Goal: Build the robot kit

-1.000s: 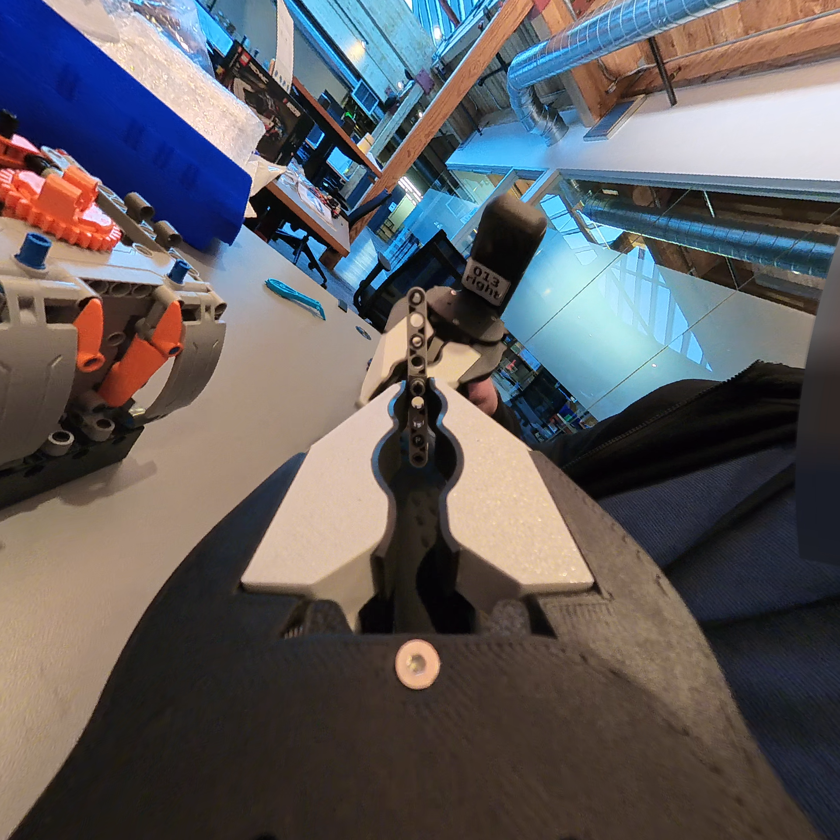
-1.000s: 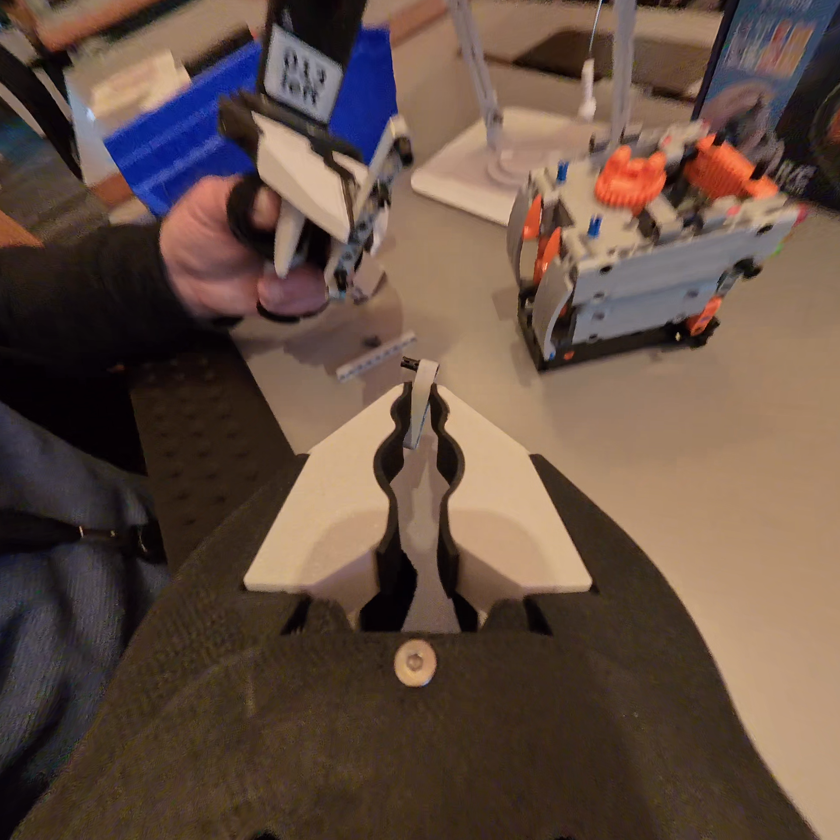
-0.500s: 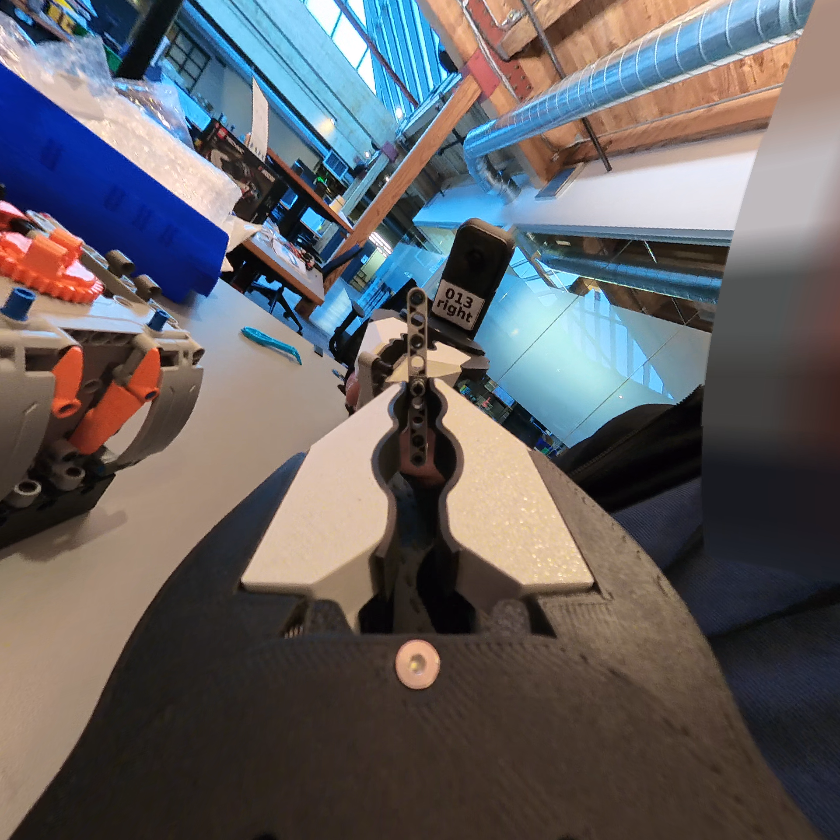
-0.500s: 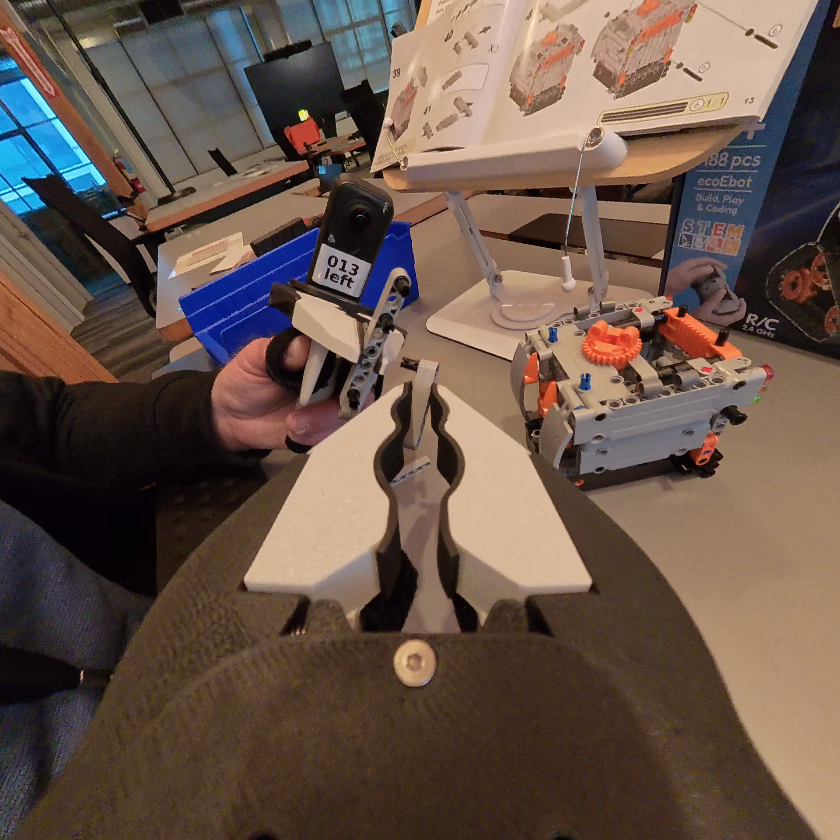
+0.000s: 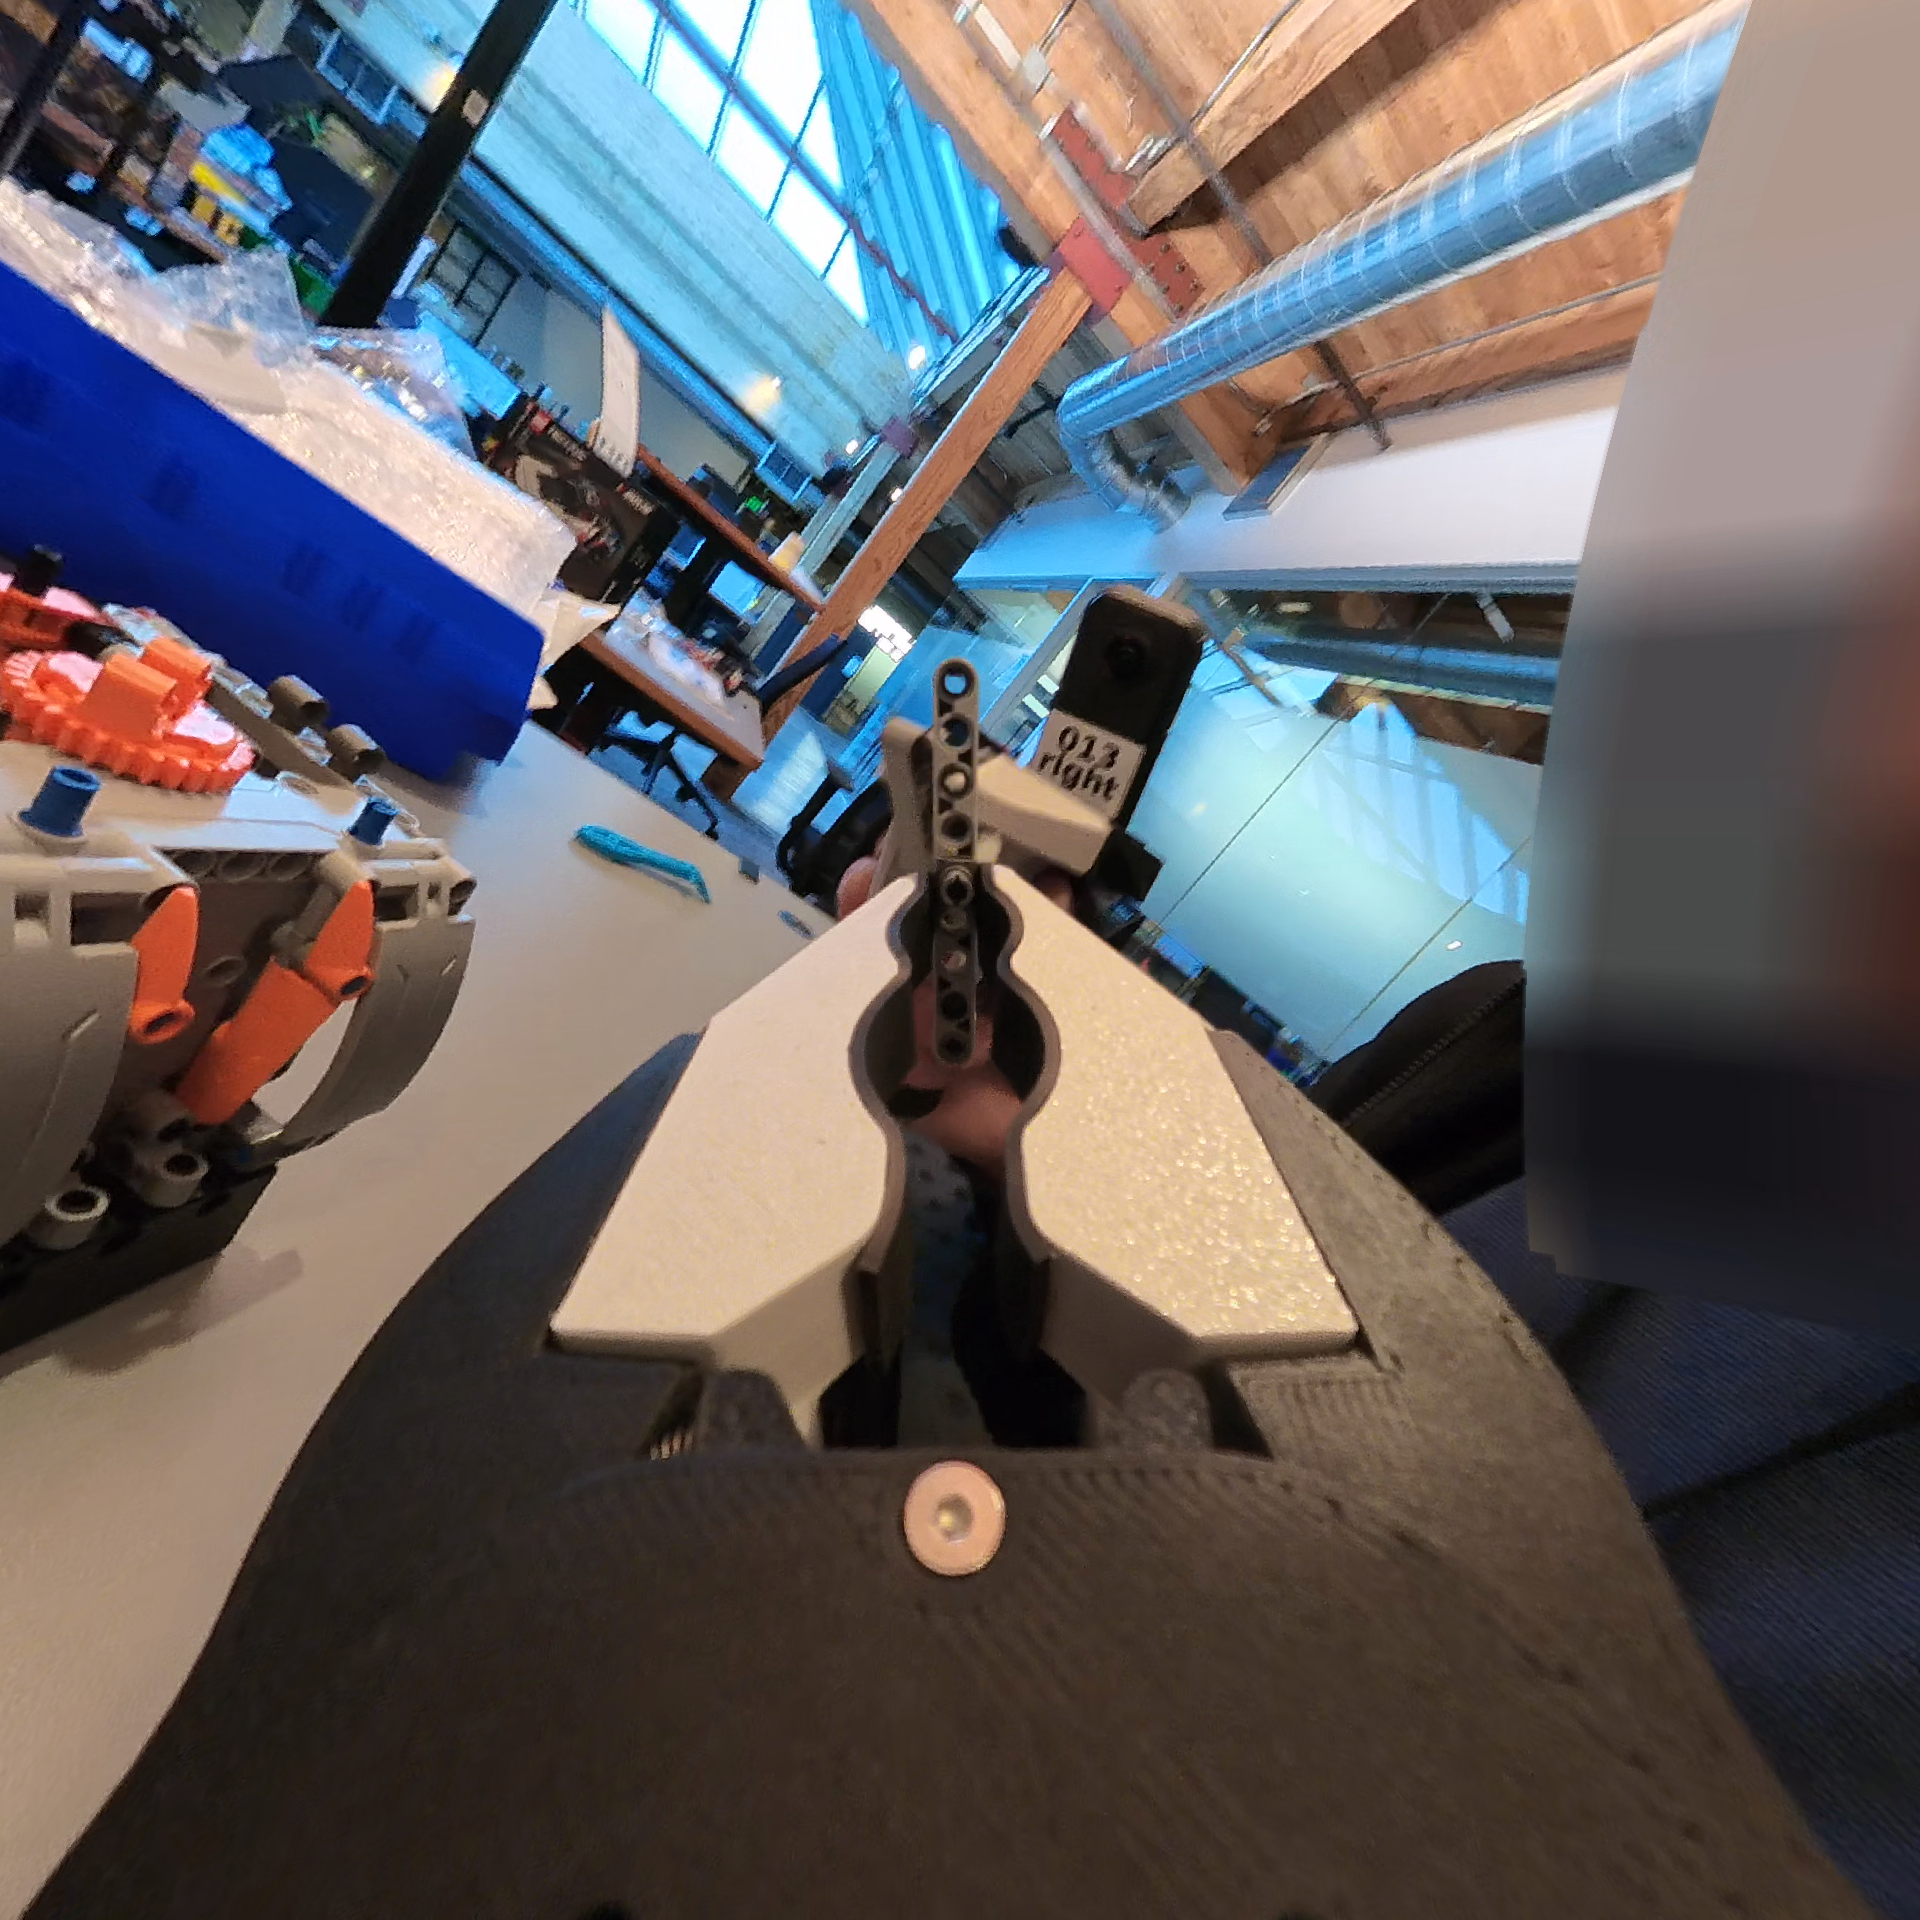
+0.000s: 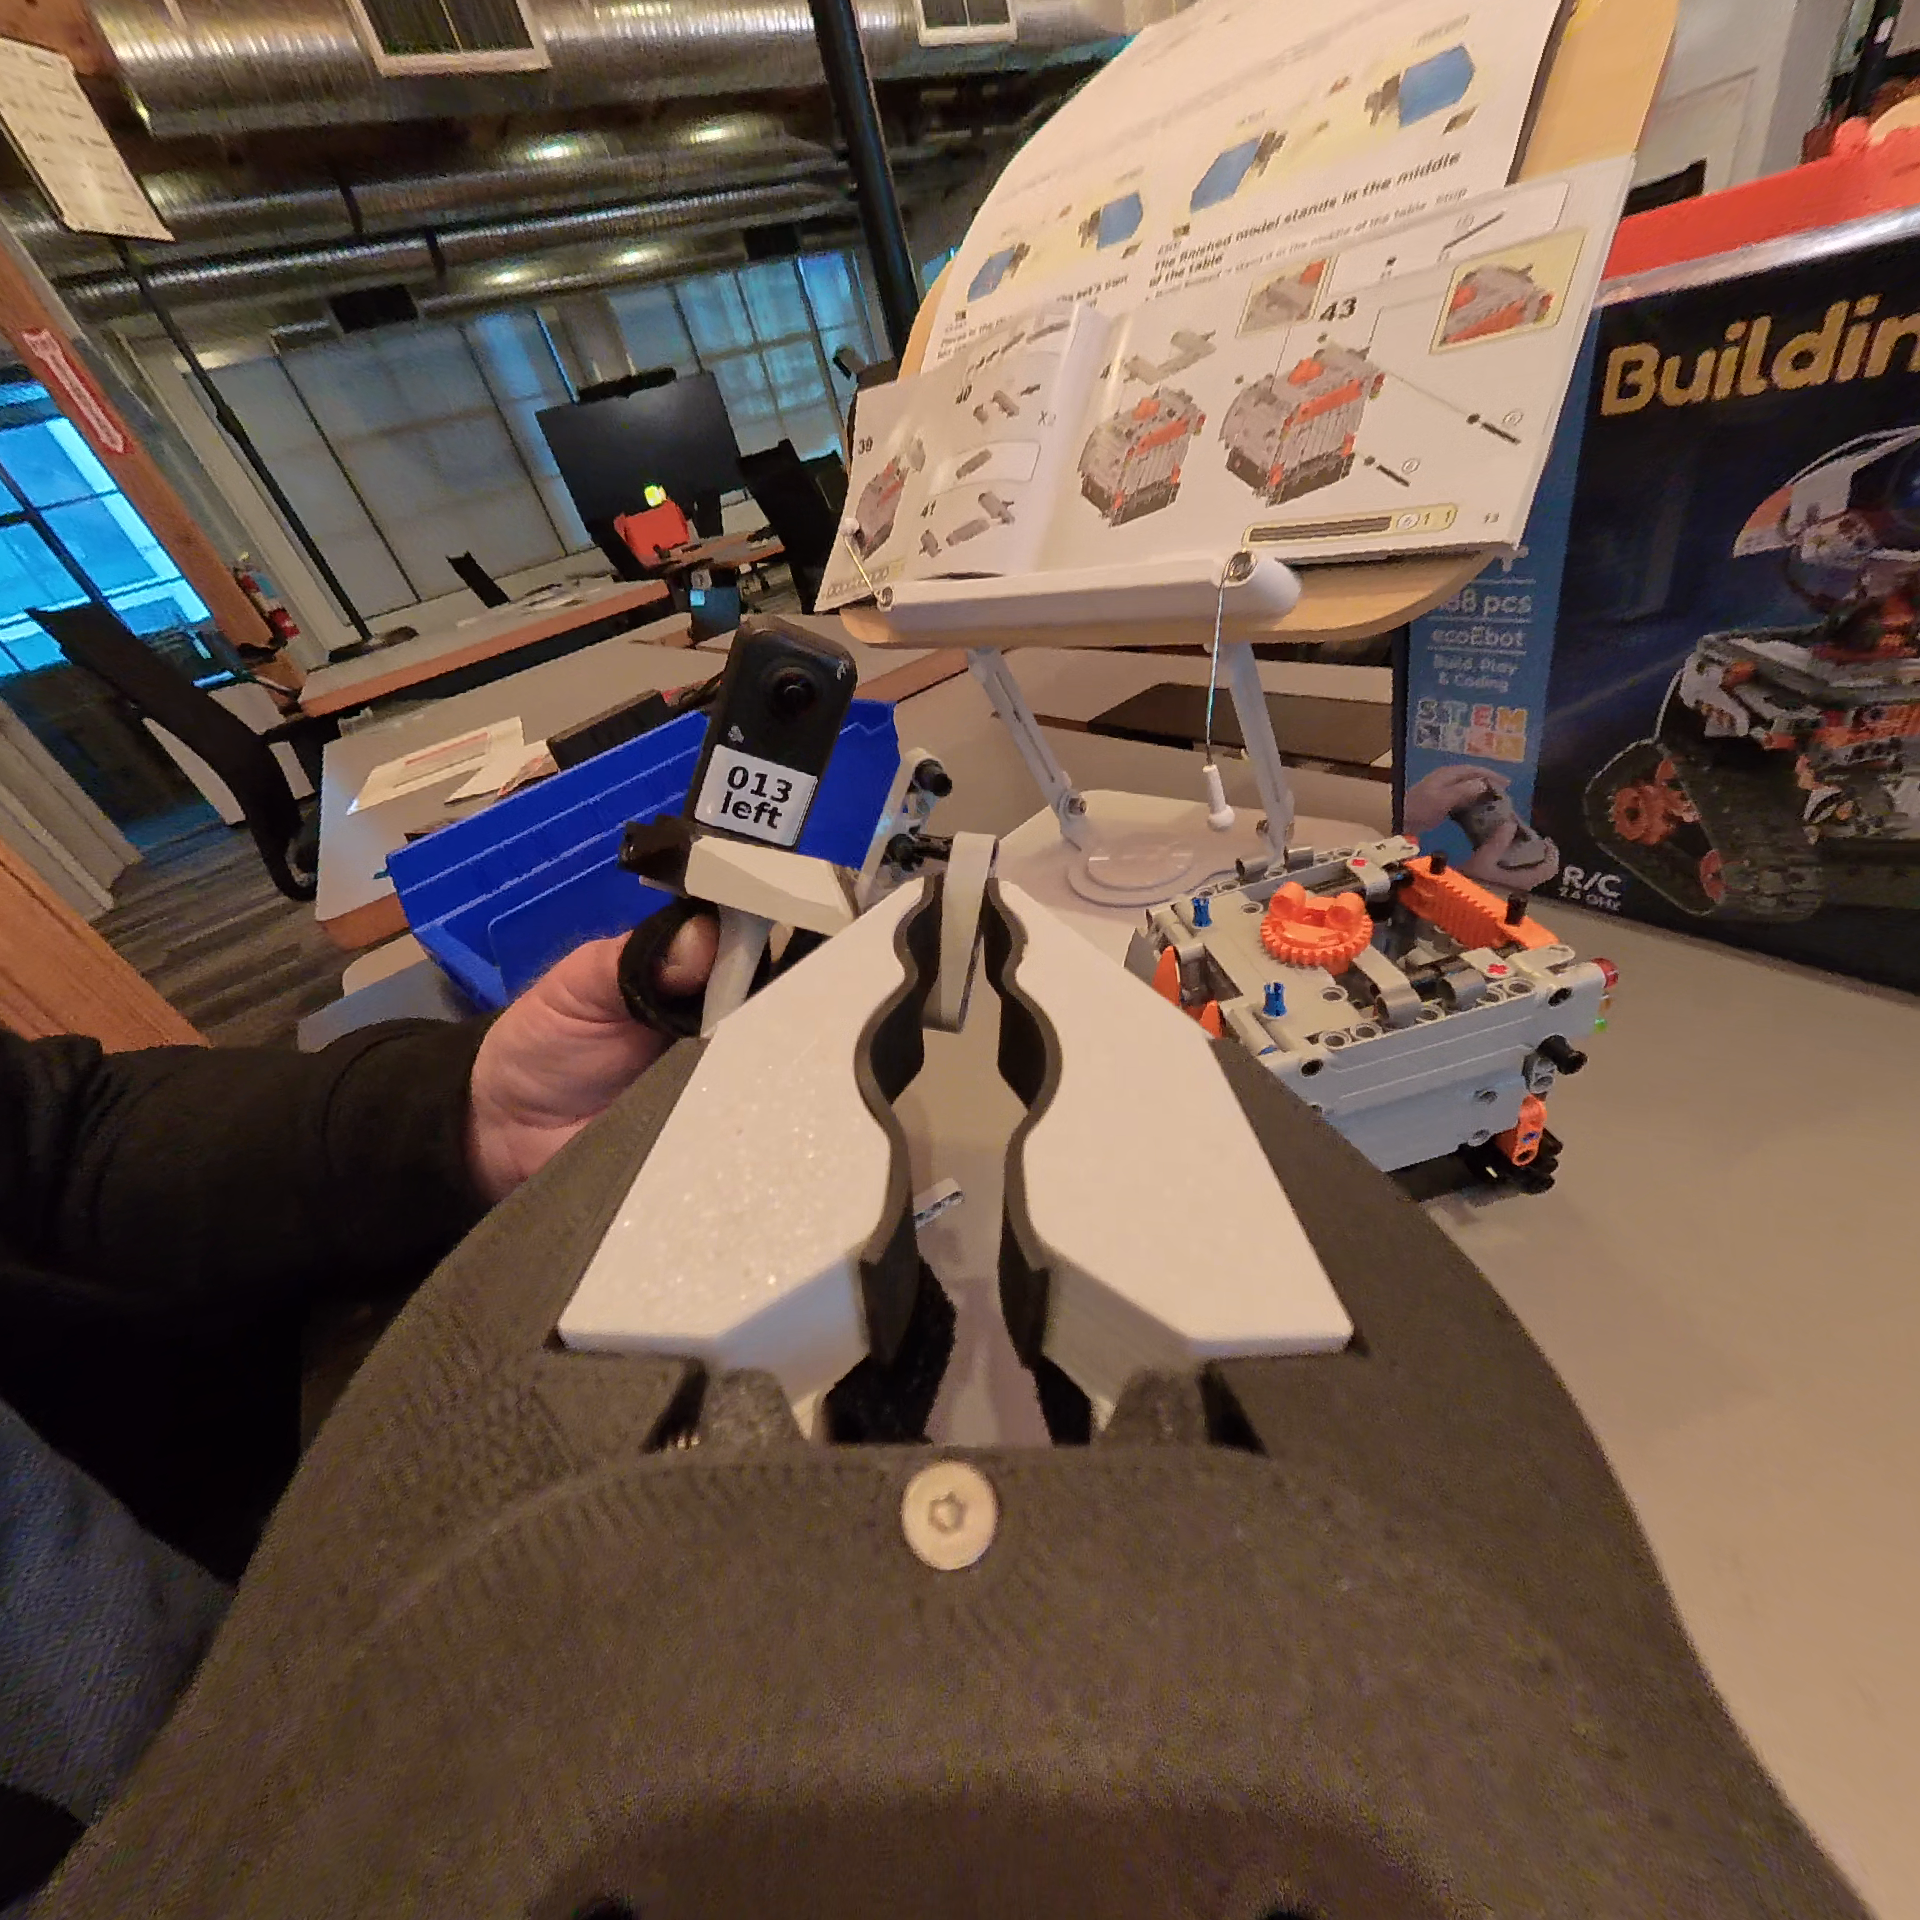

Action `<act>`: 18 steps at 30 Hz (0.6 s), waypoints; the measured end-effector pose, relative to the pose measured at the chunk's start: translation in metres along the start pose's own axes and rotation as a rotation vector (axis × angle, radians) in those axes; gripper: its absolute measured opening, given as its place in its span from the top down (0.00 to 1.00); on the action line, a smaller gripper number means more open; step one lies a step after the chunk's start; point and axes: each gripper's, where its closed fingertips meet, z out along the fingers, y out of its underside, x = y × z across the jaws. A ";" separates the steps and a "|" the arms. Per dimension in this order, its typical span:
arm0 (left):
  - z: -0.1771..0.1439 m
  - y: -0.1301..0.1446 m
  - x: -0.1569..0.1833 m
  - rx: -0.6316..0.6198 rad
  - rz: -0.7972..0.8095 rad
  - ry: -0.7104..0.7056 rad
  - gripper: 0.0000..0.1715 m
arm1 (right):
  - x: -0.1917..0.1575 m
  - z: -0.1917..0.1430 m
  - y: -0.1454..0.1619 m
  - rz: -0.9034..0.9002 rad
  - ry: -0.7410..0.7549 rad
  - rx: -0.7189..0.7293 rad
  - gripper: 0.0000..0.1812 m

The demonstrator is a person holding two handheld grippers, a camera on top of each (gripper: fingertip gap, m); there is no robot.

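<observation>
Grey tabletop (image 6: 1714, 1299) carried one half-built grey-and-orange brick vehicle (image 6: 1382, 997), with one blue bin (image 6: 582, 862) to its left and a boxed kit (image 6: 1745, 644) behind it. One open instruction booklet (image 6: 1226, 416) sat on a white stand above the vehicle. The left gripper (image 5: 954, 894) pinched a dark grey holed beam (image 5: 954, 831) upright between its nearly closed fingers. The right gripper (image 6: 961, 904) clamped a pale grey curved piece (image 6: 961, 935) near its tips, beside the left gripper. Only the right wrist view showed a loose small beam (image 6: 938, 1197) on the table; only the left showed one teal strip (image 5: 642, 857) beyond the vehicle.
</observation>
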 end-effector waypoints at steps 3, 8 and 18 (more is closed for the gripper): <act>0.001 0.001 -0.002 0.000 -0.006 -0.008 0.97 | 0.001 0.002 0.002 0.003 0.002 -0.006 0.97; 0.001 0.000 -0.003 0.009 -0.009 -0.009 0.97 | 0.003 0.000 0.001 -0.018 0.033 0.003 0.97; 0.003 -0.005 -0.002 0.046 0.005 -0.020 0.97 | -0.003 0.006 0.009 -0.092 0.068 -0.038 0.97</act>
